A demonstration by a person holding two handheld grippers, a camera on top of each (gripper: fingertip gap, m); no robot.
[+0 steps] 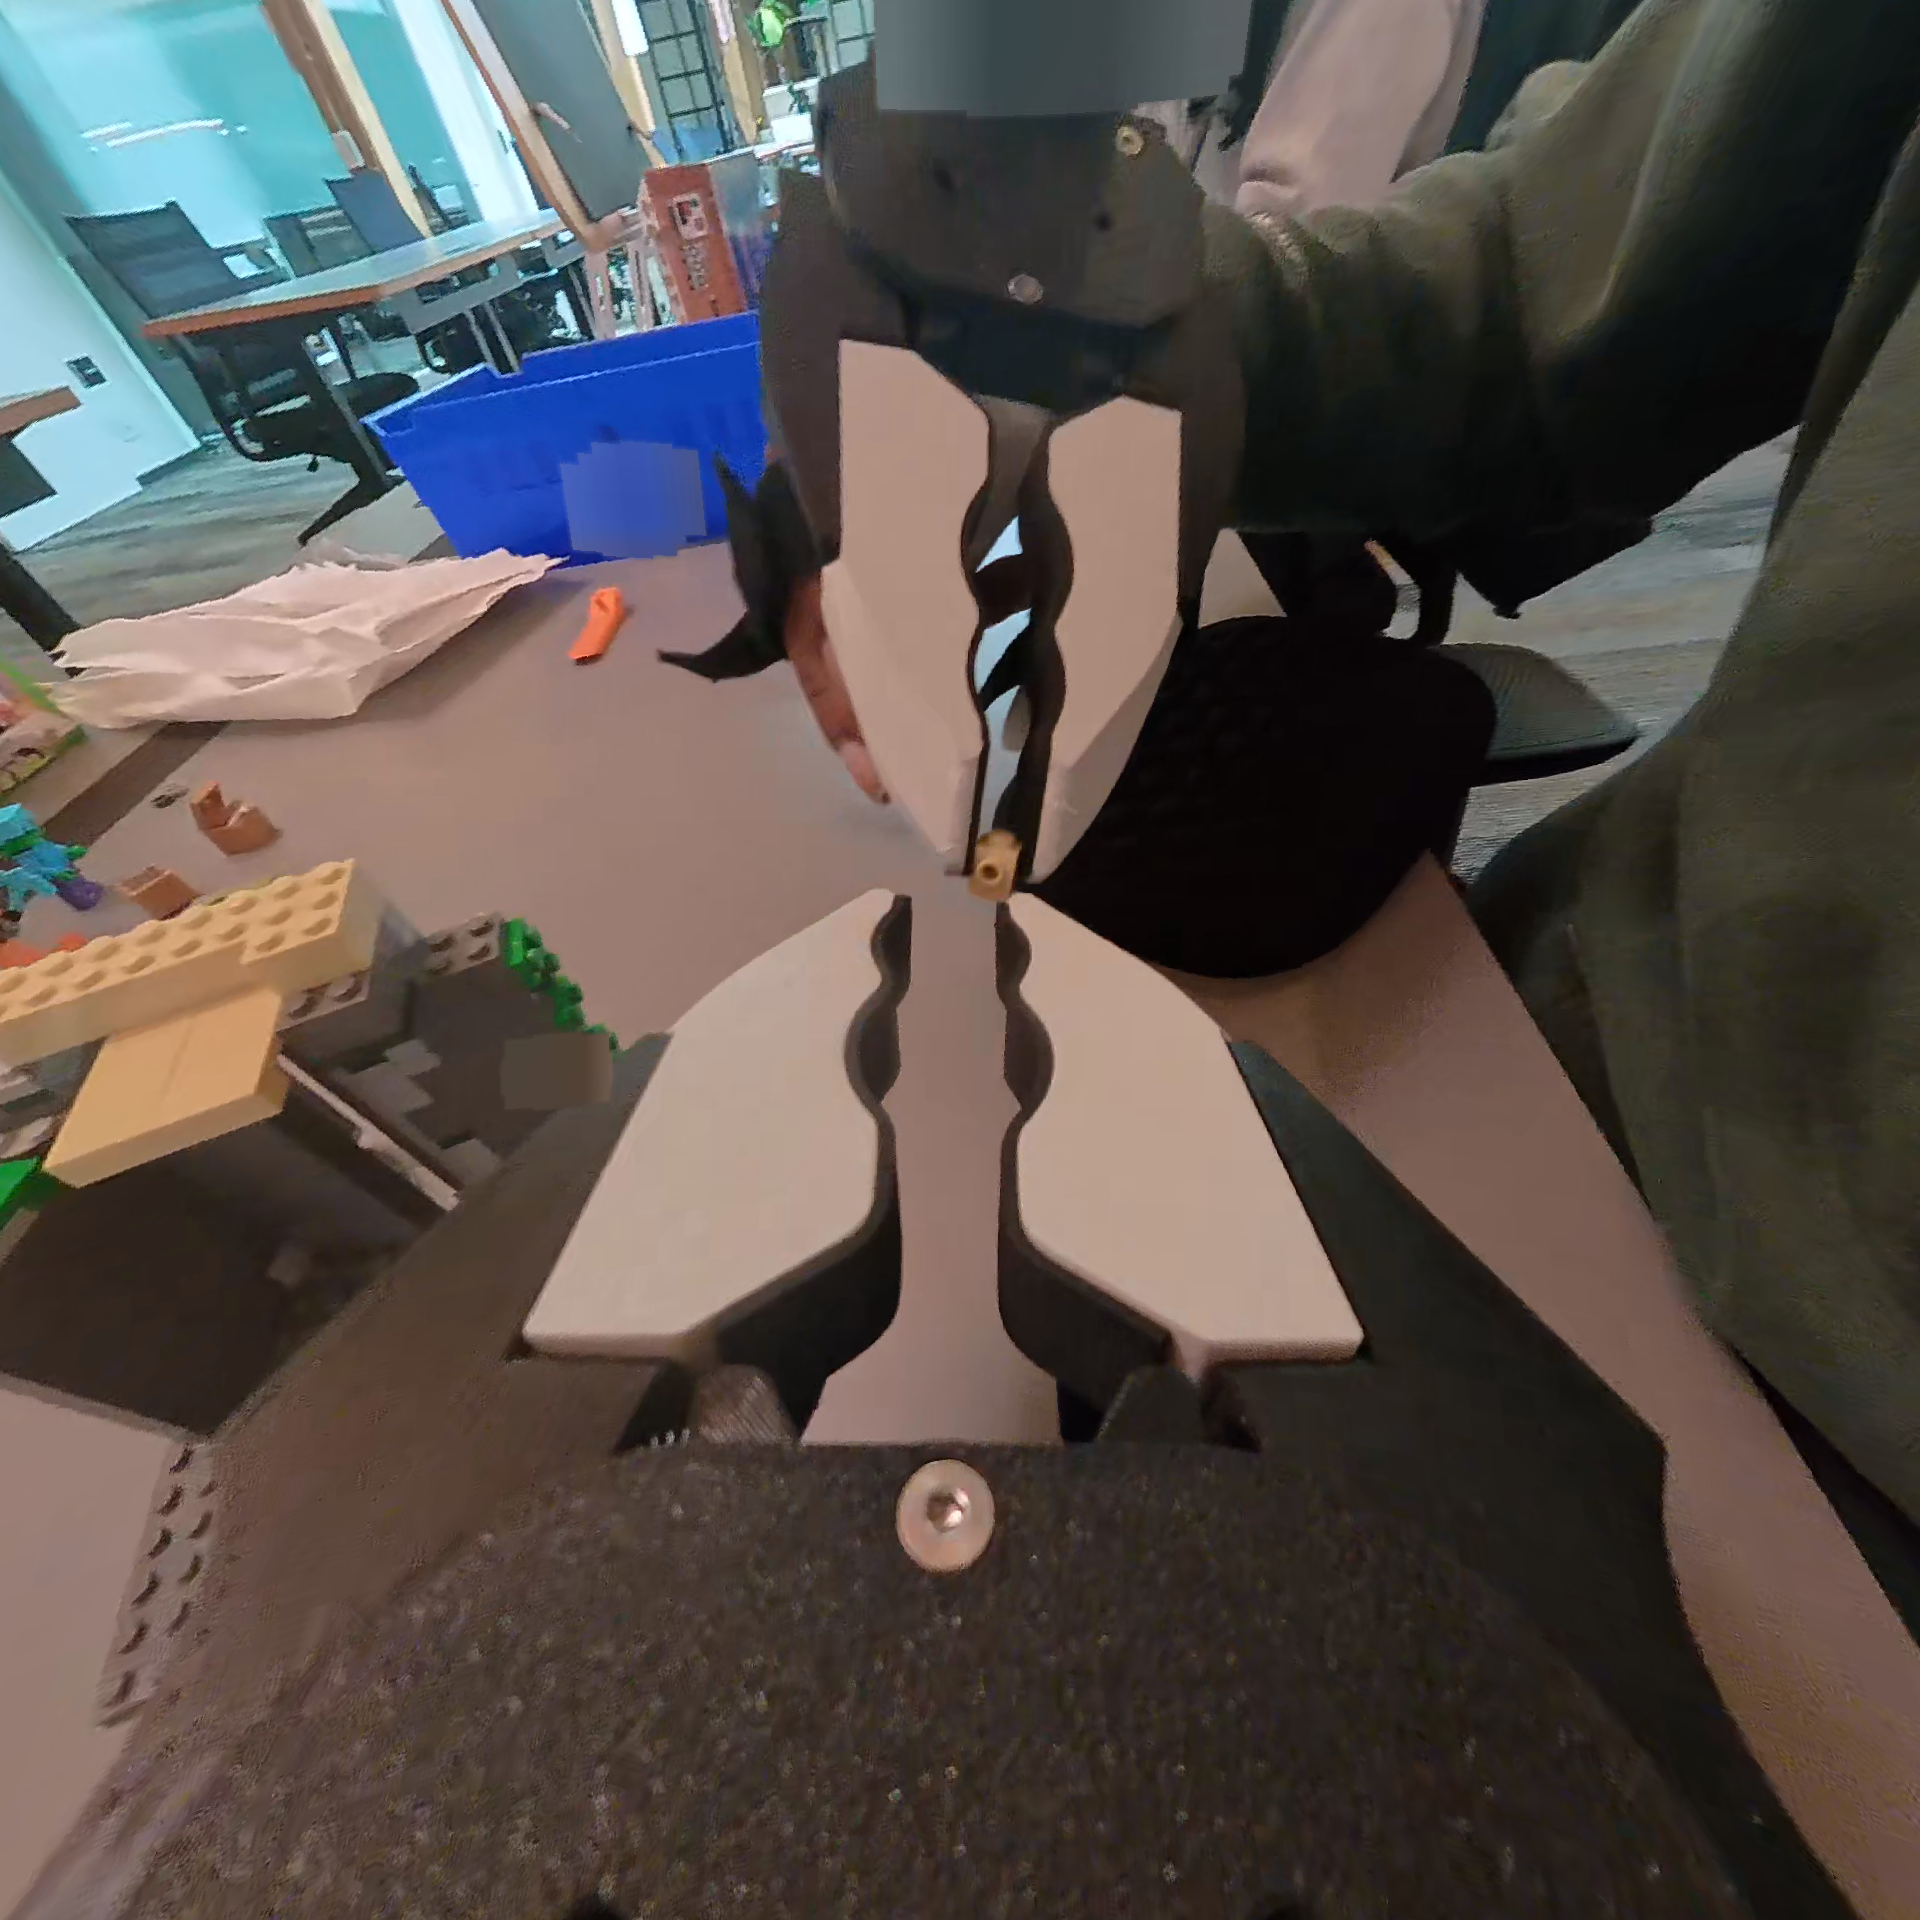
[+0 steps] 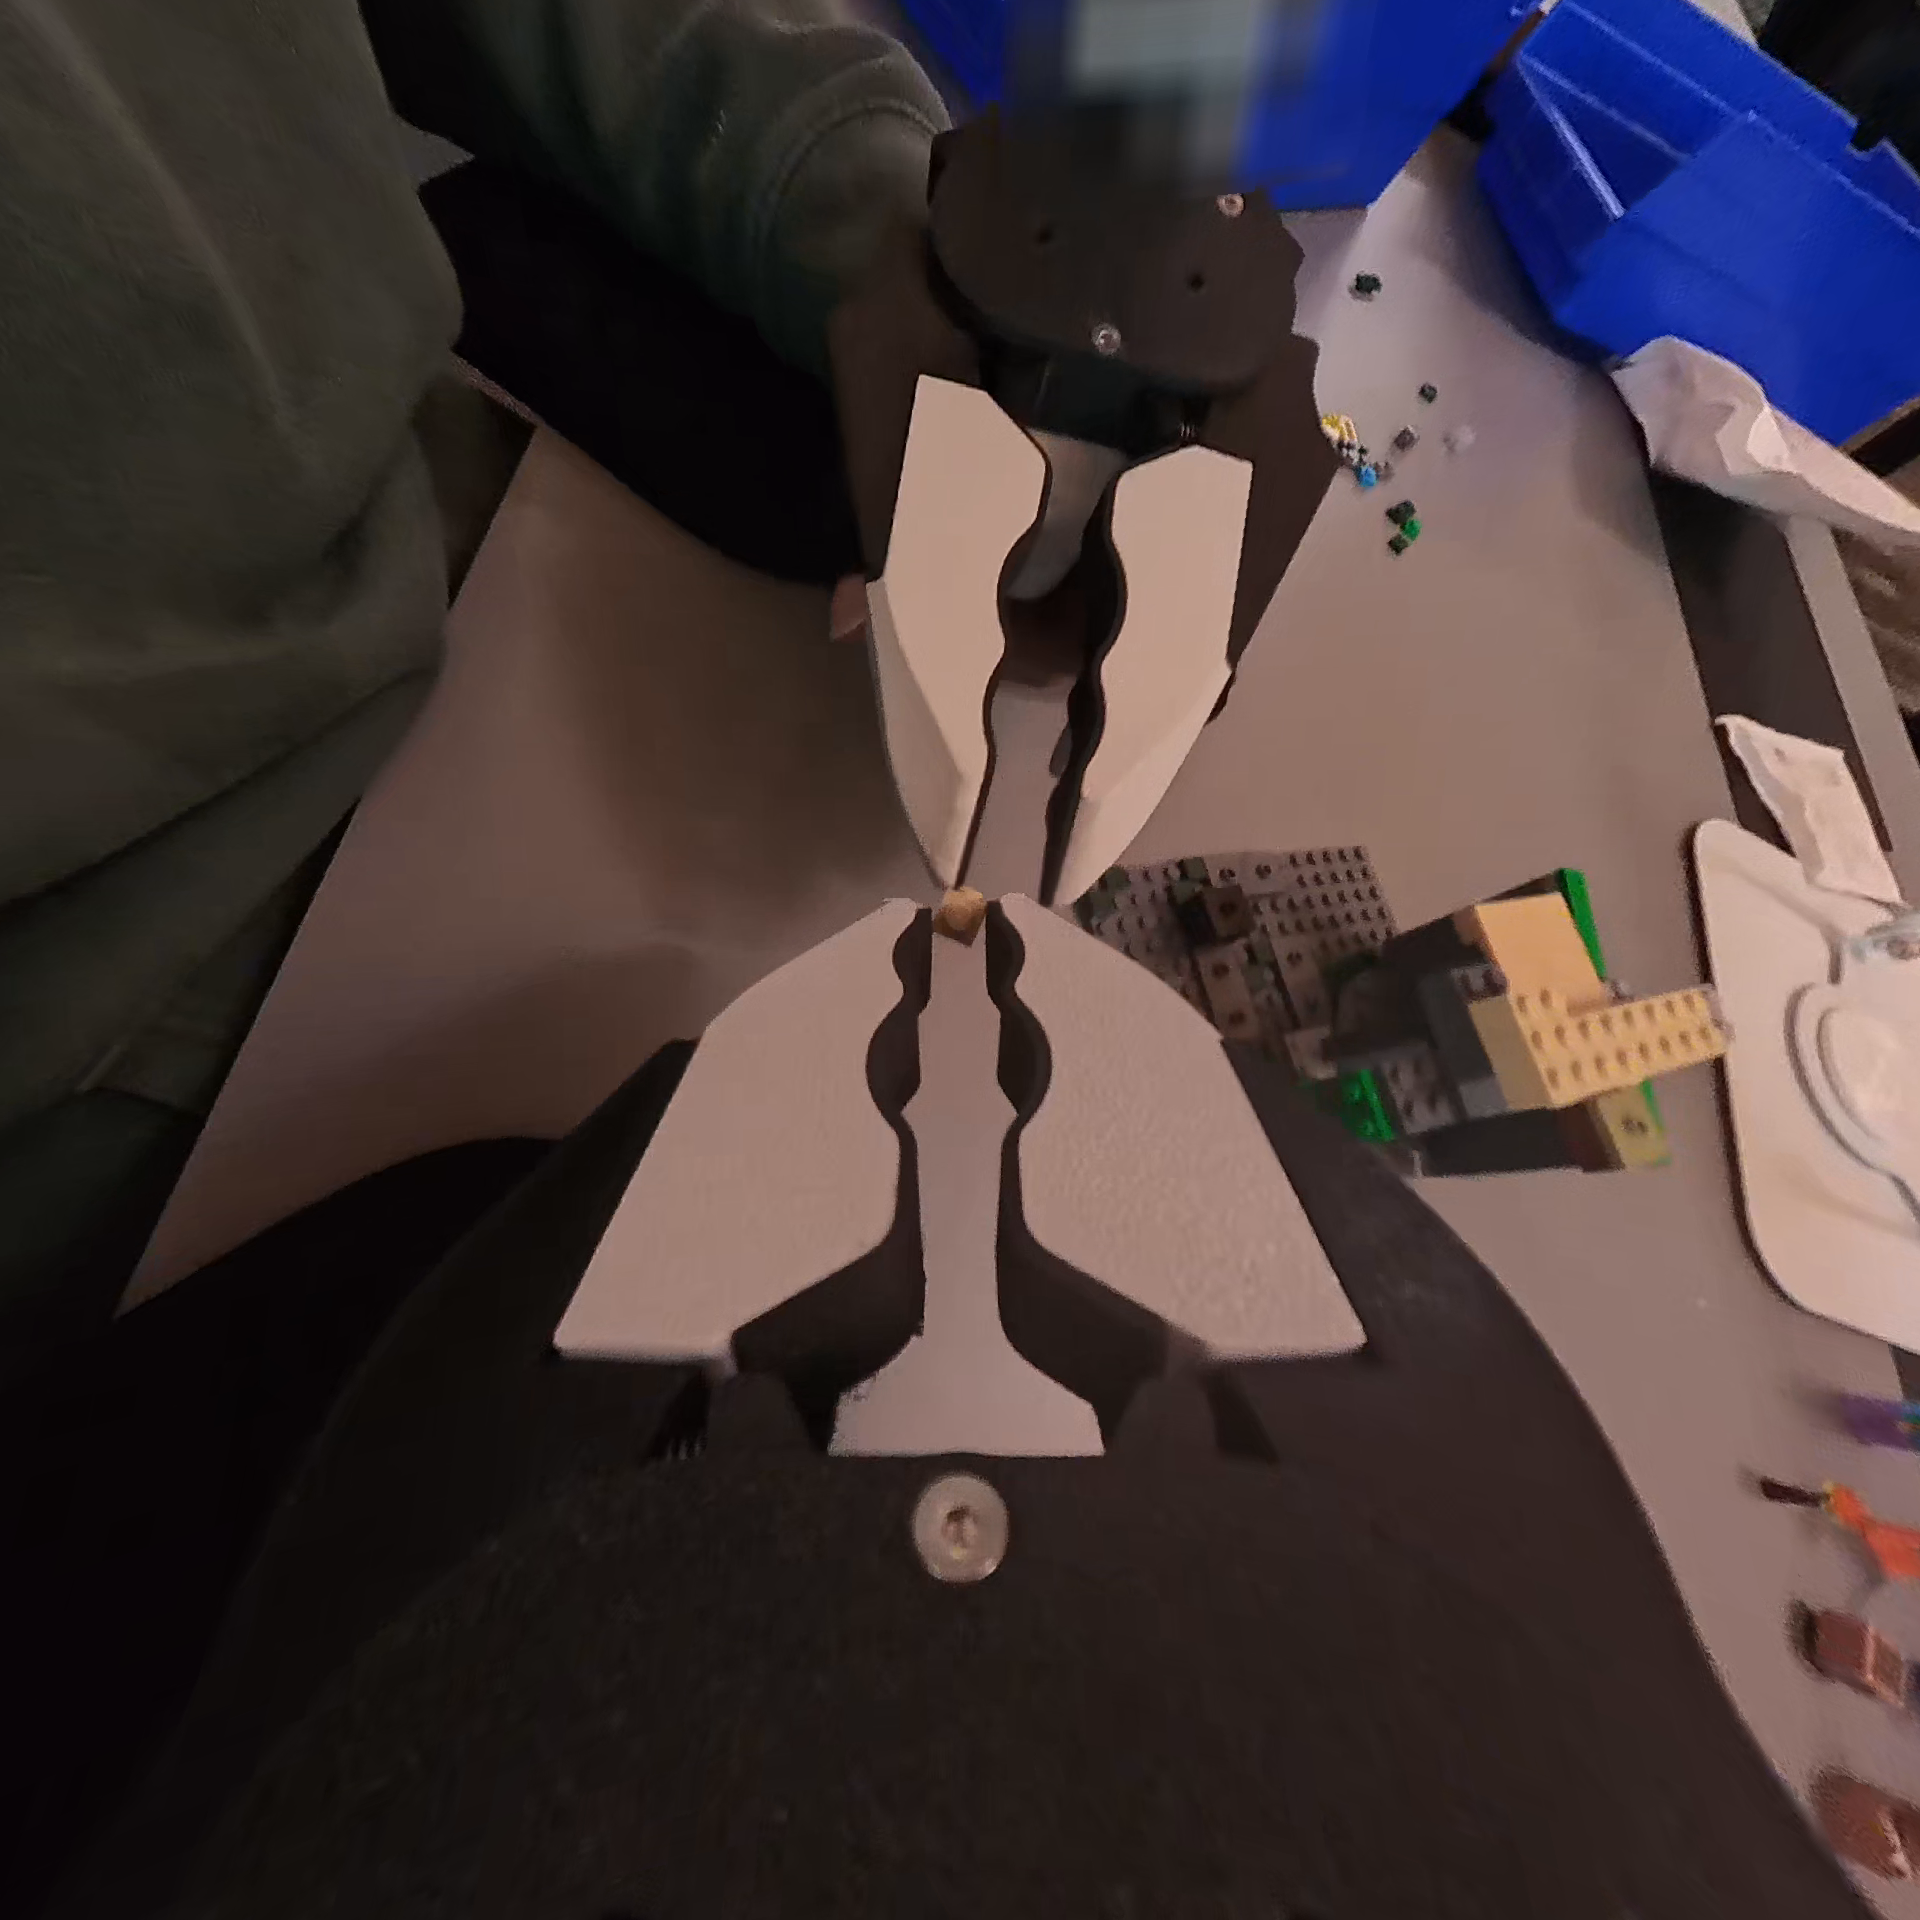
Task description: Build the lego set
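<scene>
Tiny tan brick (image 2: 957, 921) pinched at right gripper (image 2: 956, 914) tips; left gripper (image 1: 951, 902) at 12 o'clock, jaws apart, empty. Light, rigid, slippery; take by flat sides.

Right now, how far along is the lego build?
Done: a partly built model of grey, green and tan bricks stands on the table. In hand: the right gripper pinches a small tan piece, tip to tip with the left gripper, whose jaws are open. Left: that piece is not yet on the model, and loose pieces lie on the table.
</scene>
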